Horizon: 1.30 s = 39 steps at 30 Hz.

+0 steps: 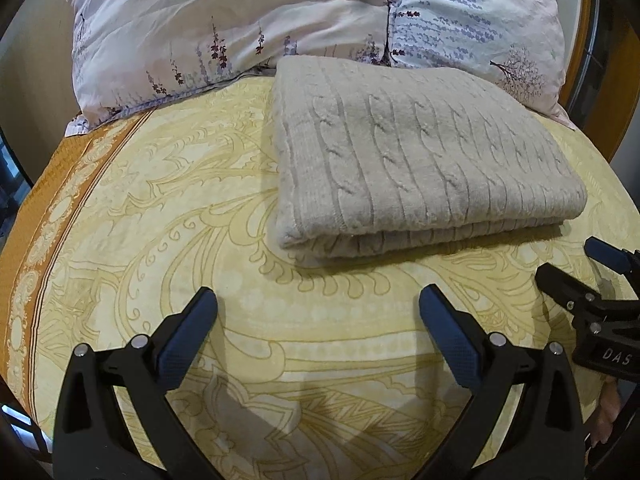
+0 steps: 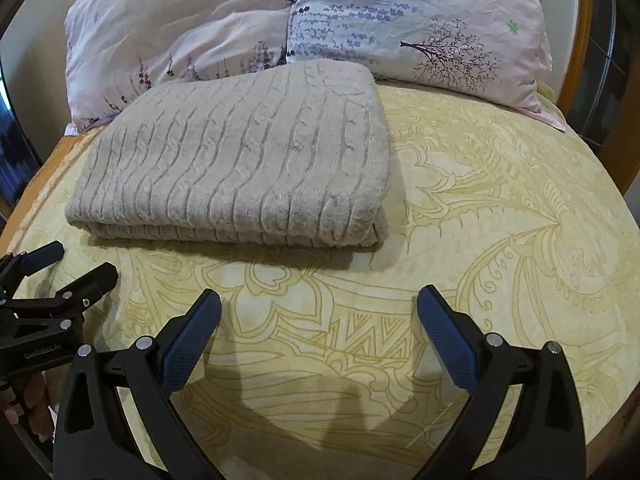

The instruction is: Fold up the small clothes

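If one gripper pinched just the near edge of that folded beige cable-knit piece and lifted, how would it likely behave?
The knit looks soft and thick, so it would probably sag rather than lift flat. Two stacked layers show along its near edge, so a one-sided pinch may peel the top layer and undo the fold. Its fuzzy surface likely grips the pads well.

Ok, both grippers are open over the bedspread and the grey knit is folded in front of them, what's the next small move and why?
Probably ease both back and away. The grey knit already lies as a neat stacked rectangle on the bedspread, and the left gripper and right gripper are empty, short of it.
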Each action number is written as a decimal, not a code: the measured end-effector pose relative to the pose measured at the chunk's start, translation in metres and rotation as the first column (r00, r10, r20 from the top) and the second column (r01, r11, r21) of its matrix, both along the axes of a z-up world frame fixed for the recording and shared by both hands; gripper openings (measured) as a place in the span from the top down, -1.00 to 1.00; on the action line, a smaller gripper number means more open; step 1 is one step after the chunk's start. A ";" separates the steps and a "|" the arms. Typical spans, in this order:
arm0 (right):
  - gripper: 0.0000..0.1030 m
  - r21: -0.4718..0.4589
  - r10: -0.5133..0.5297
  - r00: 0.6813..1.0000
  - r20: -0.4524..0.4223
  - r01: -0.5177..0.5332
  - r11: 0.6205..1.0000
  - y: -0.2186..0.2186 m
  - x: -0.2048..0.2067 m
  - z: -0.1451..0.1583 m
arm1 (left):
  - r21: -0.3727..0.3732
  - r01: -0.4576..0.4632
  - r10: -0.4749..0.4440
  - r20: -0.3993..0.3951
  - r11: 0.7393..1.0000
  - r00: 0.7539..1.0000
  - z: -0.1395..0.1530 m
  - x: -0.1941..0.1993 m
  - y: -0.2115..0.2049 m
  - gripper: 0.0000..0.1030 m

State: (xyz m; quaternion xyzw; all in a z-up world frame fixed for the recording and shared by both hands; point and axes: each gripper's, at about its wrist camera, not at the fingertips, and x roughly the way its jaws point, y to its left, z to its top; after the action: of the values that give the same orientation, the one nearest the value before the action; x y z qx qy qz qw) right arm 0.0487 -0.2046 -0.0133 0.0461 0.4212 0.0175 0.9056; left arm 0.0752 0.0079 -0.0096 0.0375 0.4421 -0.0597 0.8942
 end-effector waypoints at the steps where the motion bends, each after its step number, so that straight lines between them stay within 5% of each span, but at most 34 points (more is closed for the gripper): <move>1: -0.96 -0.009 0.000 1.000 -0.002 0.000 1.000 0.001 0.000 0.000 | 0.001 0.000 0.000 0.001 1.000 1.000 0.000 0.000 0.000 -0.97; 39: -0.97 -0.022 -0.005 1.000 -0.005 0.004 1.000 0.001 -0.002 -0.002 | -0.002 0.001 -0.001 0.011 1.000 1.000 -0.001 0.000 0.000 -0.97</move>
State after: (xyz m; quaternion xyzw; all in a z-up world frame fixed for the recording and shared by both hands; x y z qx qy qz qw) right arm 0.0470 -0.2034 -0.0149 0.0370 0.4234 0.0107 0.9051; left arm 0.0753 0.0078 -0.0108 0.0373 0.4371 -0.0604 0.8966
